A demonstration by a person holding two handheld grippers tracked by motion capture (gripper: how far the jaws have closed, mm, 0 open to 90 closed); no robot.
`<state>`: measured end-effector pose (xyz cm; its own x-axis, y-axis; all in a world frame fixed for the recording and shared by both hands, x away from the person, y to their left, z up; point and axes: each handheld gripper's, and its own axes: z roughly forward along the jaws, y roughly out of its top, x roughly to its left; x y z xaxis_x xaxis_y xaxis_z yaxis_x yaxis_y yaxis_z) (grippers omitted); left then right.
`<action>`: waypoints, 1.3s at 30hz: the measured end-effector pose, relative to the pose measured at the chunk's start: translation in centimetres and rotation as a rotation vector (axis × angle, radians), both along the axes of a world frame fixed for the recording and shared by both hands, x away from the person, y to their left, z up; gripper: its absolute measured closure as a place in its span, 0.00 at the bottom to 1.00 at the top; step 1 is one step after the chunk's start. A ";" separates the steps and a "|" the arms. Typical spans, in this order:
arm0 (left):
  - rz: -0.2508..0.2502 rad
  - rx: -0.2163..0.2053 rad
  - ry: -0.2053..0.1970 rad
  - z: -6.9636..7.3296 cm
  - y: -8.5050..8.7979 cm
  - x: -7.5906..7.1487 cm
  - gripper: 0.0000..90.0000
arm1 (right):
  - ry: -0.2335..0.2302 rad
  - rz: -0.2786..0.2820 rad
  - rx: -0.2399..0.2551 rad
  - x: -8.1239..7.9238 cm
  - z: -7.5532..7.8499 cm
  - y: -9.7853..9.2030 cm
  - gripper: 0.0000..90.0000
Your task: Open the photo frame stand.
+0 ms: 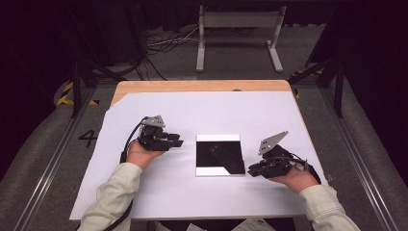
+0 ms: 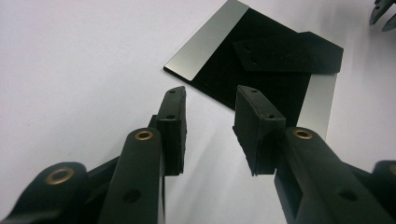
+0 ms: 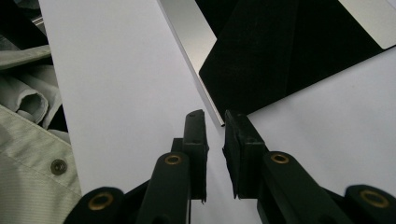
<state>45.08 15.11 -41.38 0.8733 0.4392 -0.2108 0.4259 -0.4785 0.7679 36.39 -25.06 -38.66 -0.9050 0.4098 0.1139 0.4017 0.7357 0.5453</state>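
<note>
A square silver plate (image 1: 217,137) lies in the middle of the white sheet, mostly covered by a folded black sheet (image 1: 220,154). My left gripper (image 1: 178,142) rests to the plate's left, pointing at it. In the left gripper view its jaws (image 2: 211,93) stand wide open with nothing between them, short of the plate (image 2: 208,39) and the black sheet (image 2: 261,79). My right gripper (image 1: 250,169) sits at the plate's near right corner. In the right gripper view its jaws (image 3: 215,115) are narrowly open and empty, just off the plate's edge (image 3: 187,28) and the black sheet (image 3: 271,56).
A large white sheet (image 1: 192,192) covers the wooden table (image 1: 192,85). A grey metal stand (image 1: 238,29) and cables lie on the floor beyond. A pale sleeve (image 3: 23,177) shows at the left of the right gripper view. The right gripper's tips (image 2: 383,14) show far off in the left gripper view.
</note>
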 end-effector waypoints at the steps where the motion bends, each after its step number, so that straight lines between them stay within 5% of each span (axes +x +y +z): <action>1: 0.001 0.001 0.001 0.0 0.0 0.0 0.71 | 0.003 0.003 0.000 0.0 -0.1 0.0 0.87; 39: -0.004 -0.002 0.010 -0.1 -0.1 0.0 0.70 | 0.065 -0.040 -0.123 1.1 -2.8 1.3 0.90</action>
